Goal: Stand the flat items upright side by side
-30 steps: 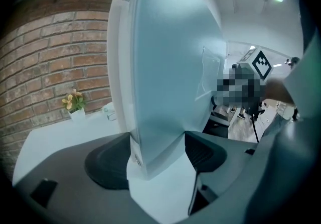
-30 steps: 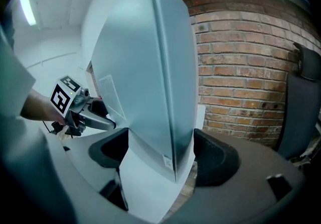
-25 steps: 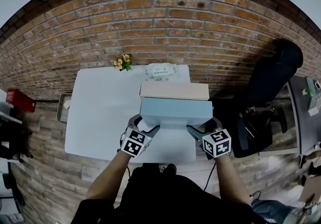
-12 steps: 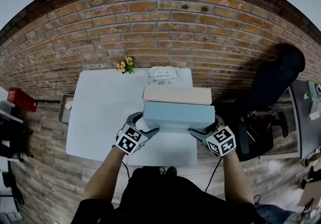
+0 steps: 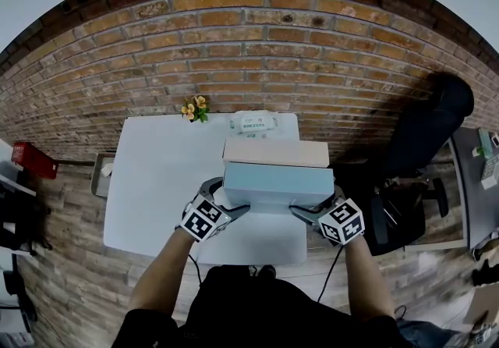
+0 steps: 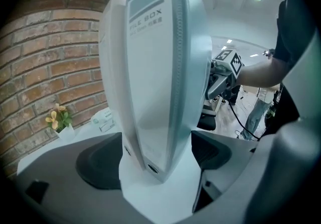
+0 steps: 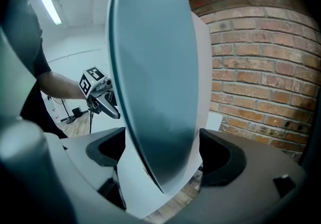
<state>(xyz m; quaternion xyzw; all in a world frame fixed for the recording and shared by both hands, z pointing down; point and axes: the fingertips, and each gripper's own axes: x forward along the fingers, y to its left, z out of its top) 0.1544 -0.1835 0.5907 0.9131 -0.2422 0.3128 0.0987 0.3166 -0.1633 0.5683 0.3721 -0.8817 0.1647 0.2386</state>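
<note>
A pale blue file box (image 5: 277, 185) stands upright on the white table (image 5: 156, 182), side by side with a beige box (image 5: 274, 153) behind it. My left gripper (image 5: 232, 202) is at the blue box's left end and my right gripper (image 5: 308, 210) at its right end. In the left gripper view the blue box (image 6: 155, 67) stands between the jaws of the left gripper (image 6: 156, 155), which have just been opening, with slim gaps at the pads. The right gripper view shows the same box (image 7: 155, 92) between the spread jaws of the right gripper (image 7: 160, 155).
A small pot of yellow flowers (image 5: 192, 108) and a pack of wipes (image 5: 253, 123) sit at the table's far edge by the brick wall. A black chair (image 5: 421, 136) stands to the right. A grey tray (image 5: 100, 175) hangs off the table's left side.
The left jaws have spread a little wider round the blue box's end. Both grippers stay at the box's ends, and both boxes stand as before.
</note>
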